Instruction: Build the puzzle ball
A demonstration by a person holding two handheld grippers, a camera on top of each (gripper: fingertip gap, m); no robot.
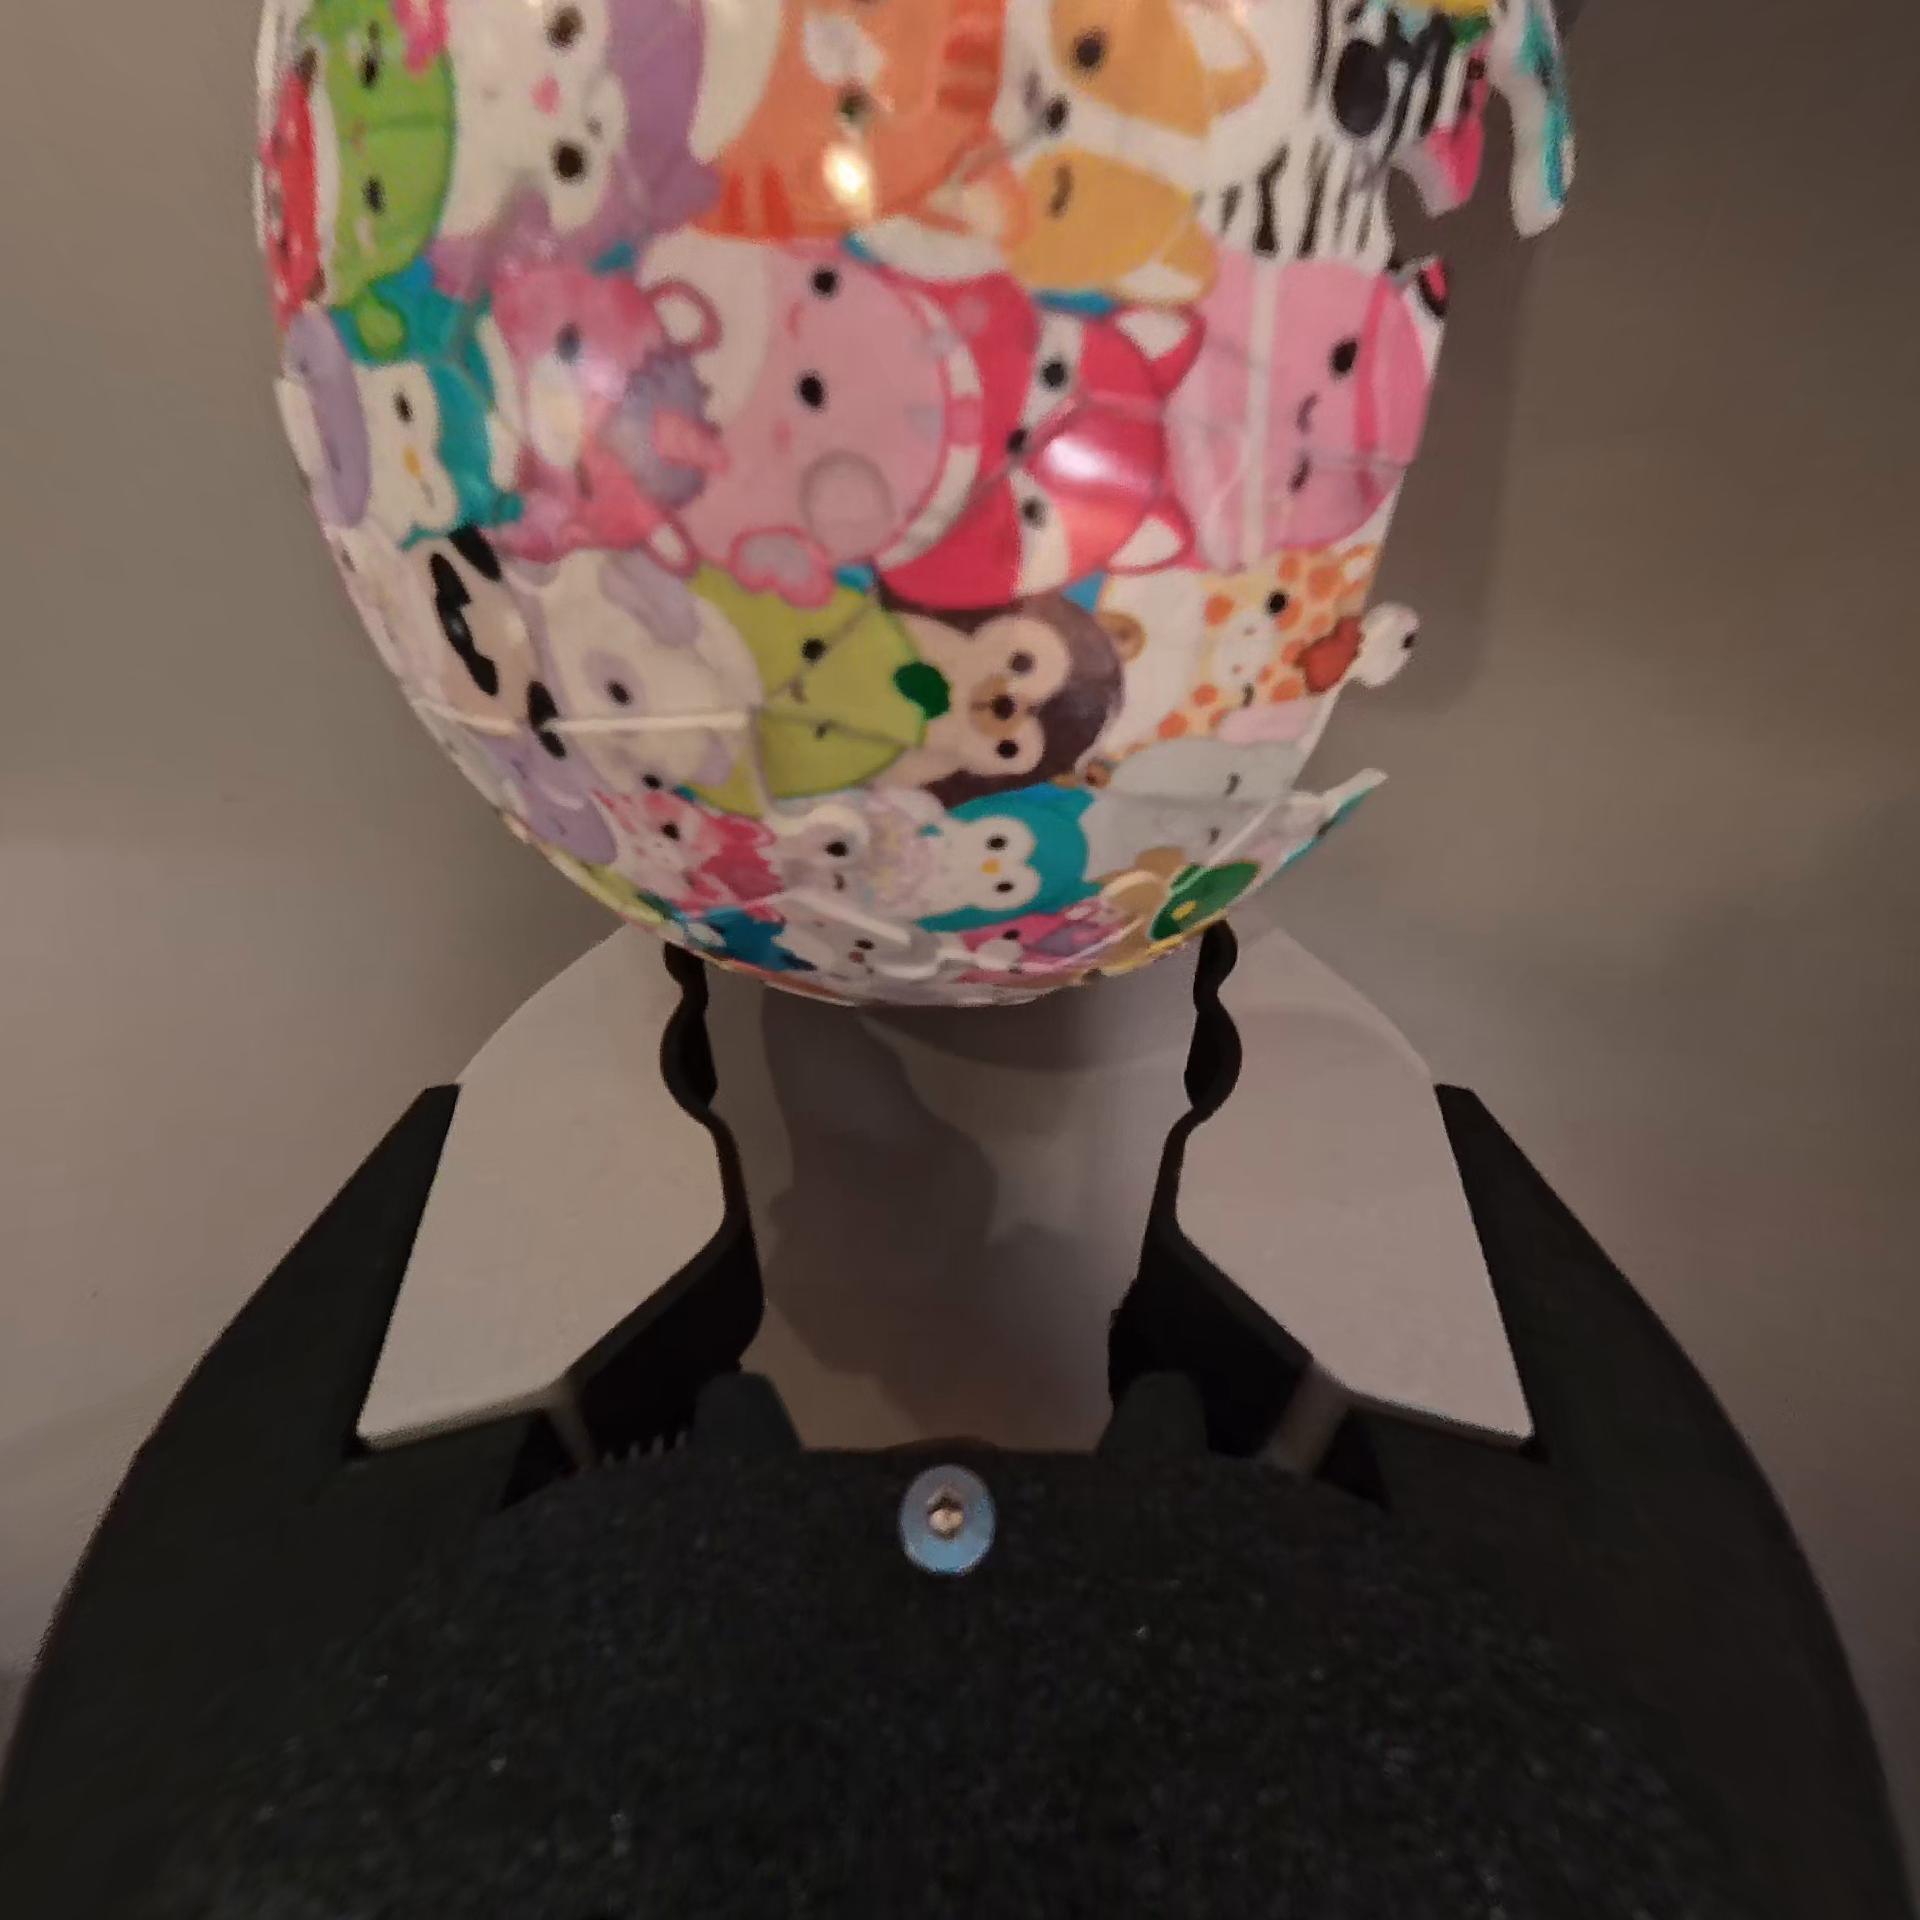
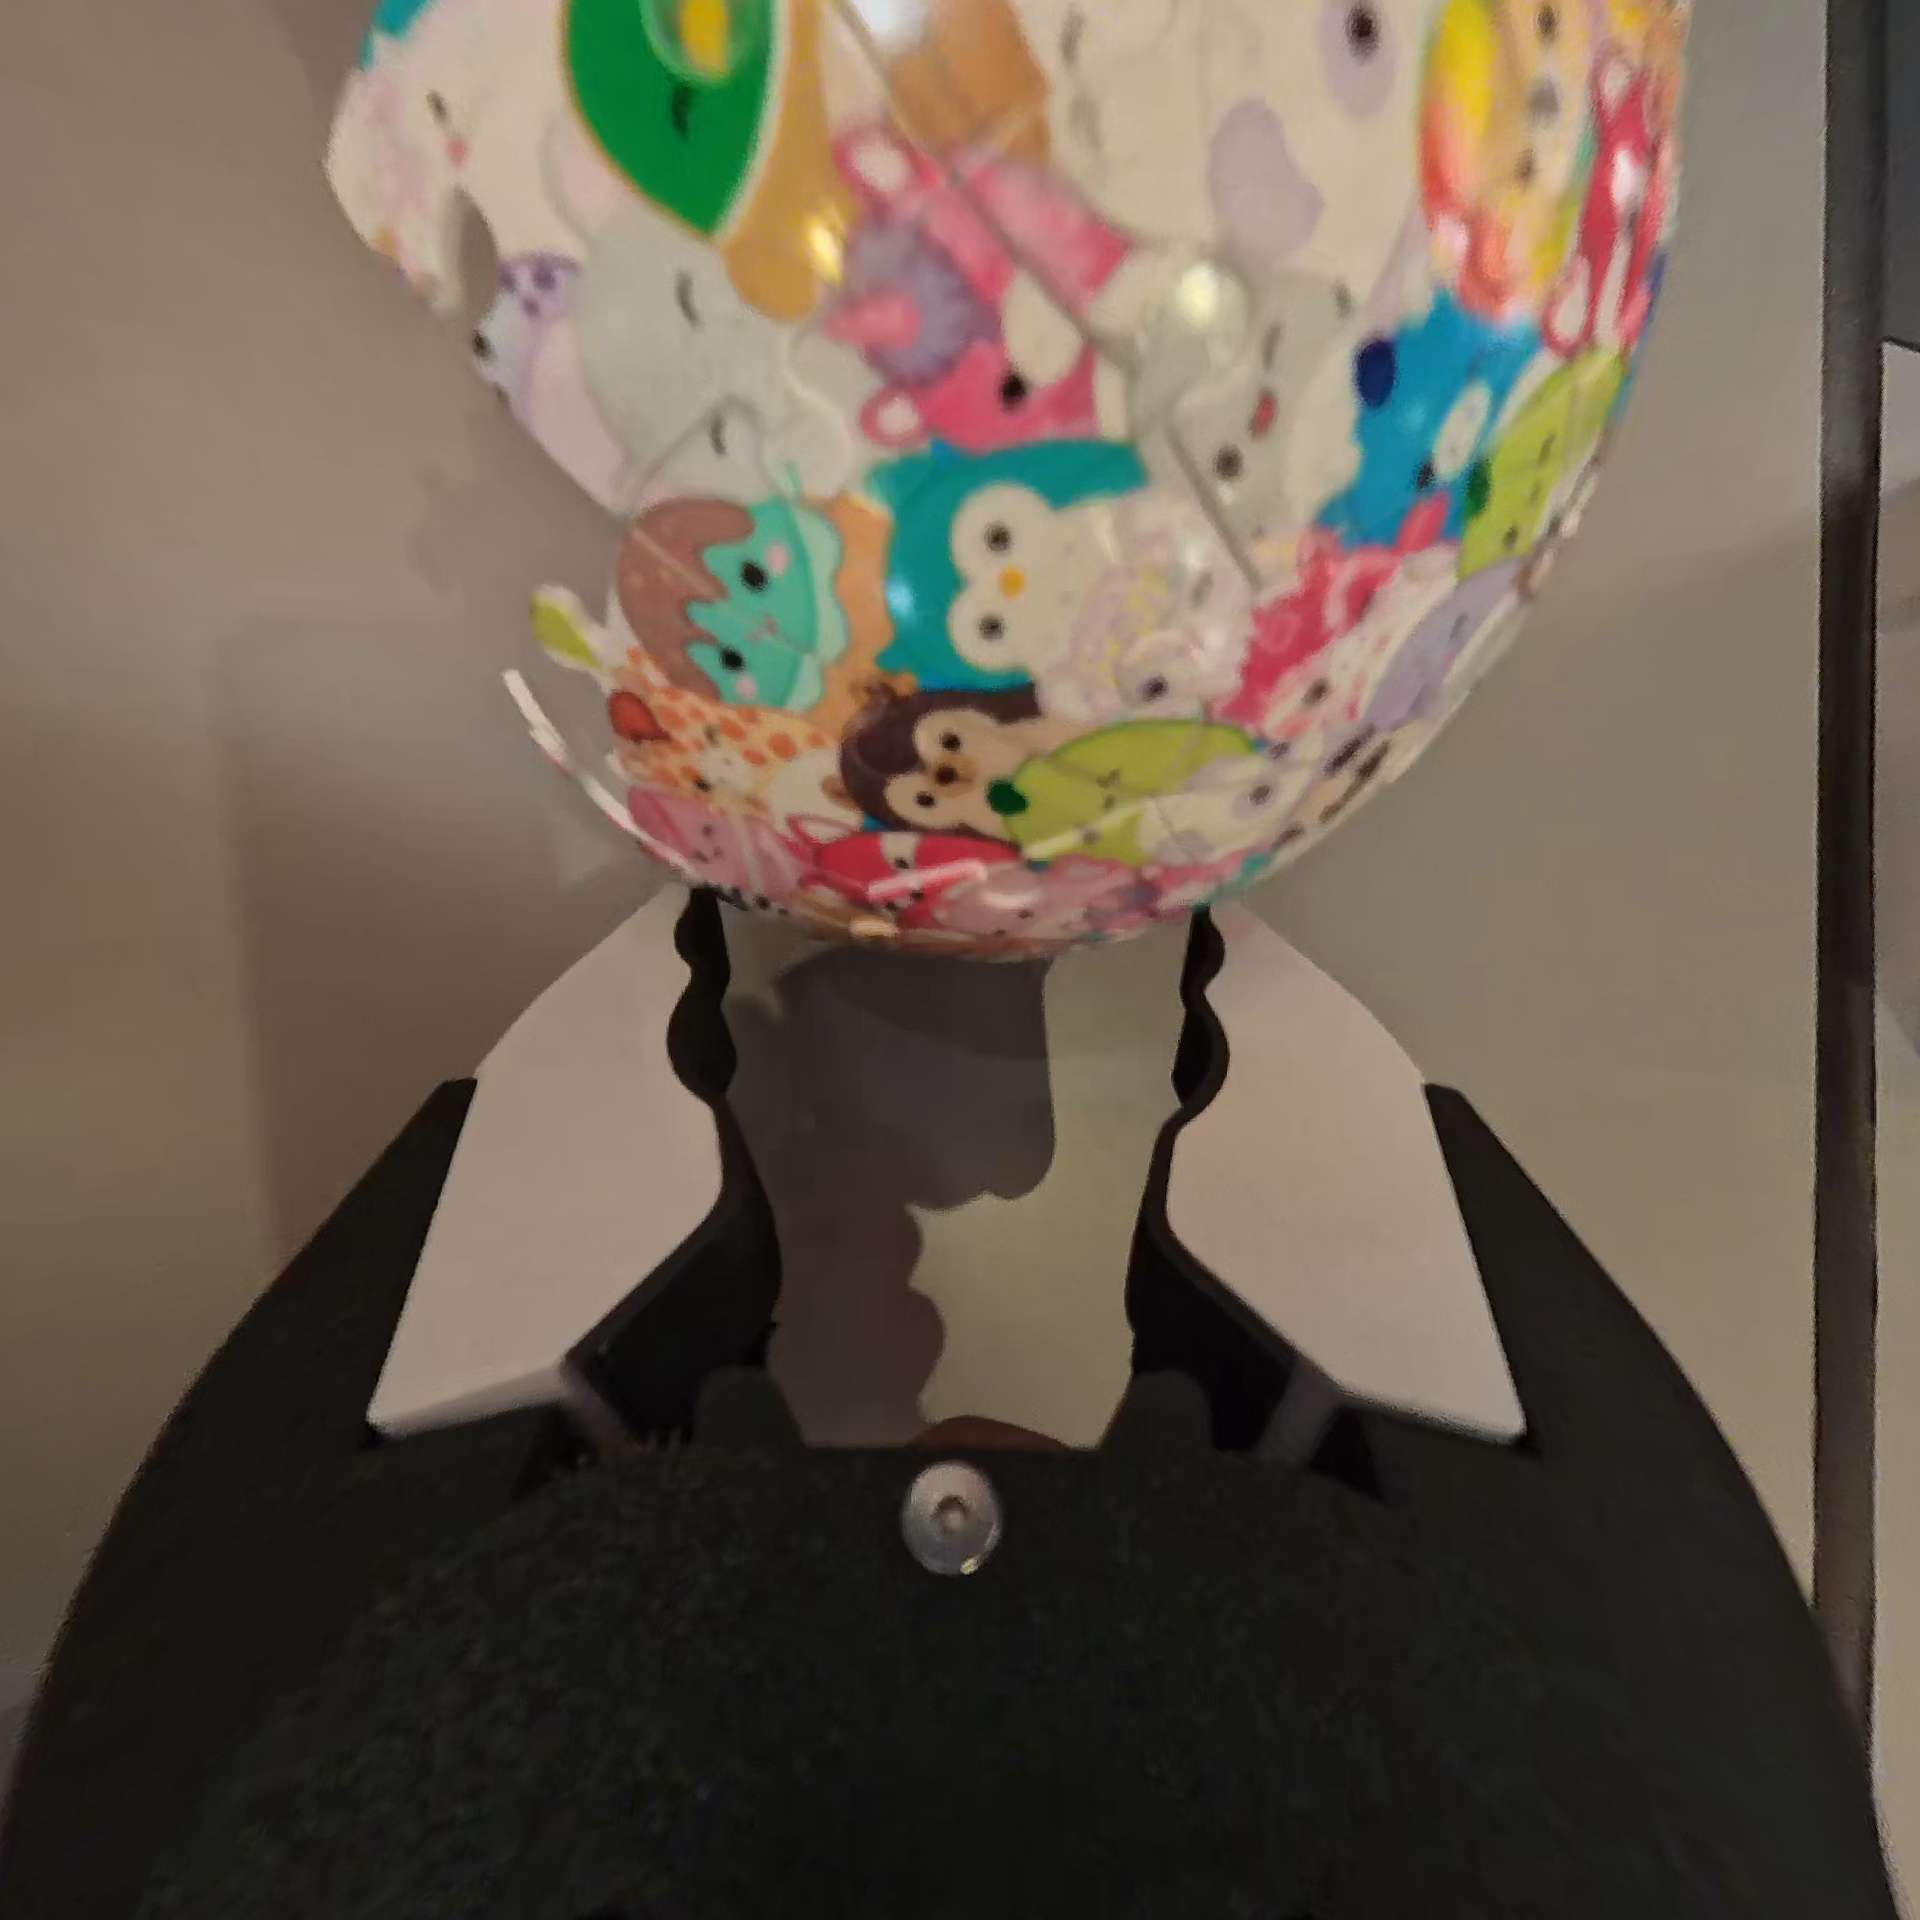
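The puzzle ball [image 1: 852, 436] is a glossy sphere of interlocked pieces printed with colourful cartoon animals. It fills the upper half of the left wrist view and of the right wrist view [image 2: 1039, 468]. Jagged open edges with loose tabs show on its right side [image 1: 1351, 800] in the left wrist view and on its left side [image 2: 551, 717] in the right wrist view. My left gripper [image 1: 951, 940] is open, its two fingertips against the ball's near surface. My right gripper [image 2: 951, 904] is open too, fingertips touching the ball from another side. The tips themselves are hidden by the ball.
A plain pale grey surface [image 1: 156, 623] lies behind the ball in both views. A dark upright post or frame edge [image 2: 1849, 727] runs down the right side of the right wrist view.
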